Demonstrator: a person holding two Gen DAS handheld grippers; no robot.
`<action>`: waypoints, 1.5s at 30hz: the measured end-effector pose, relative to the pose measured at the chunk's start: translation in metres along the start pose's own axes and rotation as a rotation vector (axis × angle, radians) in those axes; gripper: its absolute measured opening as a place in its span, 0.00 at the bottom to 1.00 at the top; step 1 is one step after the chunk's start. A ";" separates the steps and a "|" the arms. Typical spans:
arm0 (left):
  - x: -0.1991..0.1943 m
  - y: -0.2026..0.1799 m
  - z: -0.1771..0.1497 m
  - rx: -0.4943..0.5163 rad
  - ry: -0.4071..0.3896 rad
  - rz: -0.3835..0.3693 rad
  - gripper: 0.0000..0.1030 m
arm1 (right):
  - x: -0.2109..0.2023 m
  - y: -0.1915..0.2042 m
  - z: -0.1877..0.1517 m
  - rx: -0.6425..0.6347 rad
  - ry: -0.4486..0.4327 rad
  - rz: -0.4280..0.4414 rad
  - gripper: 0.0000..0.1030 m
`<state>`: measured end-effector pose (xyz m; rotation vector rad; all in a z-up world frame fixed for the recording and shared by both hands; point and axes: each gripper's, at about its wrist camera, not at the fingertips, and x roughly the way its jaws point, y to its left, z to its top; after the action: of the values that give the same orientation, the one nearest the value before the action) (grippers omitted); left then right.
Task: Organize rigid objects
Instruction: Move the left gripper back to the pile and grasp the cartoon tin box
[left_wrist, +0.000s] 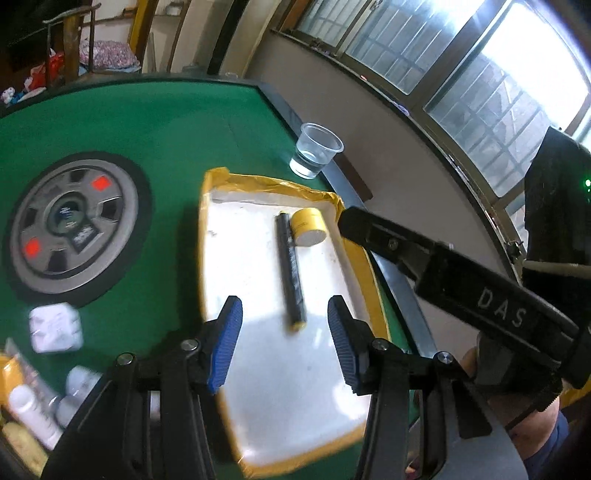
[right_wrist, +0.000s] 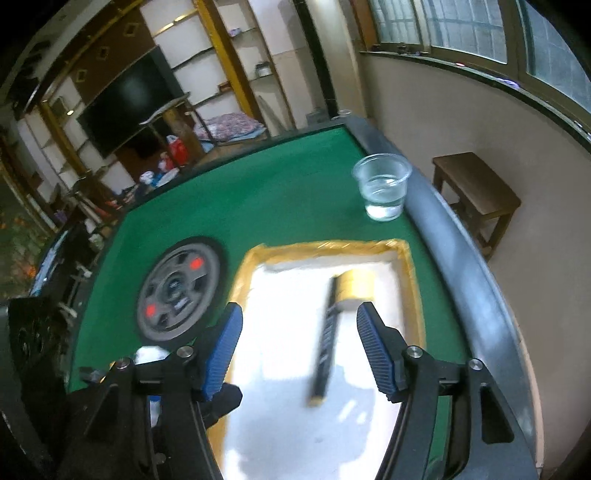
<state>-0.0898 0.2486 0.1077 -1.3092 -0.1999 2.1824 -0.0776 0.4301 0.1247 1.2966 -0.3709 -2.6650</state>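
Note:
A white tray with a yellow taped rim (left_wrist: 216, 258) (right_wrist: 243, 280) lies on the green table. In it lie a long black tube with a gold cap (left_wrist: 290, 269) (right_wrist: 325, 343) and a small yellow jar on its side (left_wrist: 306, 227) (right_wrist: 356, 286), close beside the tube's far end. My left gripper (left_wrist: 284, 343) hangs open above the tray's near half, with nothing between its blue pads. My right gripper (right_wrist: 299, 350) is open too, above the tray, the tube lying below it untouched. In the left wrist view the right gripper's black body (left_wrist: 461, 284) reaches in from the right.
A clear plastic cup with water (left_wrist: 317, 150) (right_wrist: 382, 186) stands past the tray near the table's grey edge (right_wrist: 443, 236). A round grey hub (left_wrist: 72, 225) (right_wrist: 177, 291) is set in the table's middle. A white box (left_wrist: 55, 326) and several white bottles (left_wrist: 33, 413) lie at the near left.

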 end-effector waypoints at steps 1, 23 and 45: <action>-0.003 0.002 -0.004 0.000 -0.002 0.001 0.45 | -0.003 0.009 -0.007 -0.011 0.006 0.016 0.57; -0.119 0.176 -0.140 -0.159 0.023 0.259 0.59 | 0.008 0.130 -0.122 -0.084 0.161 0.151 0.59; -0.086 0.211 -0.151 -0.141 0.094 0.285 0.45 | 0.040 0.154 -0.156 0.092 0.321 0.221 0.59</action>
<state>-0.0160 0.0040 0.0105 -1.5990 -0.1391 2.3693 0.0255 0.2488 0.0463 1.5769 -0.5596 -2.2364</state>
